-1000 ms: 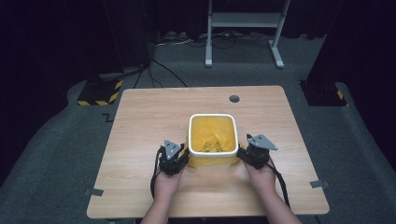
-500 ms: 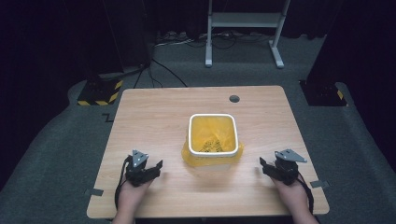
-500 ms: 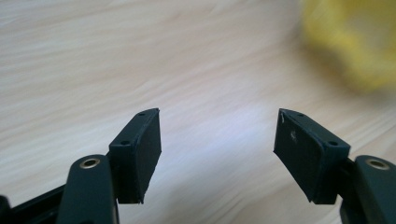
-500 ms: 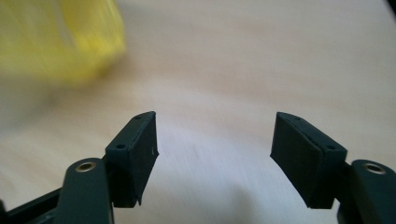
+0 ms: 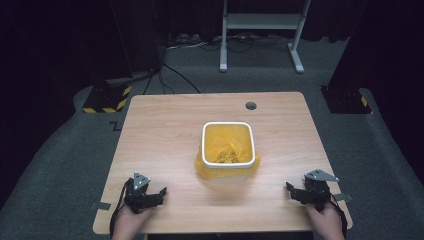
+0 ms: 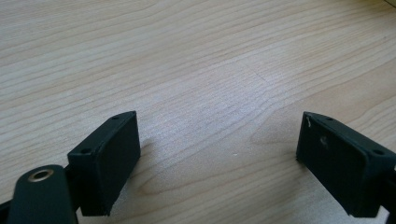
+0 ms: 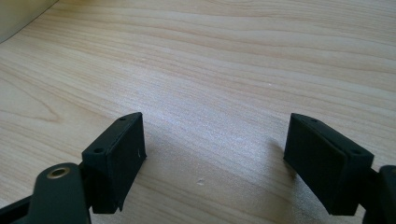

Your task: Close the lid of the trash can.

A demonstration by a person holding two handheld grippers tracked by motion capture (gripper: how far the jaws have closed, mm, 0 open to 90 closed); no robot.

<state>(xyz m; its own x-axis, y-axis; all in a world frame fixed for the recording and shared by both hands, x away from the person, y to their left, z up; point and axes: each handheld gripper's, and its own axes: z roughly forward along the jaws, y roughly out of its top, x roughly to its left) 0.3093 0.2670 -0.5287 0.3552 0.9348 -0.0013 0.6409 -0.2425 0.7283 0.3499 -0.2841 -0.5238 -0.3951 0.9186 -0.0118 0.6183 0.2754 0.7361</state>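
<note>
A white square bin (image 5: 228,148) lined with a yellow bag (image 5: 227,145) stands in the middle of the wooden table (image 5: 165,130); the bag's edge folds over the rim and hangs down the front. My left gripper (image 5: 161,192) rests near the table's front left corner, well apart from the bin. Its jaws have just been opening and stand wide over bare wood (image 6: 210,126). My right gripper (image 5: 290,190) sits near the front right corner, also apart from the bin. Its jaws have just been opening too, with nothing between them (image 7: 210,135).
A round cable hole (image 5: 251,106) sits at the table's far right. Beyond the table lie a grey floor, cables, a white metal stand (image 5: 260,30) and yellow-black striped blocks (image 5: 106,97). Tape tabs mark the table's front corners.
Both grippers have left the bin's sides and moved outward and toward the front edge, the left to the left, the right to the right. The bag edge has been let go.
</note>
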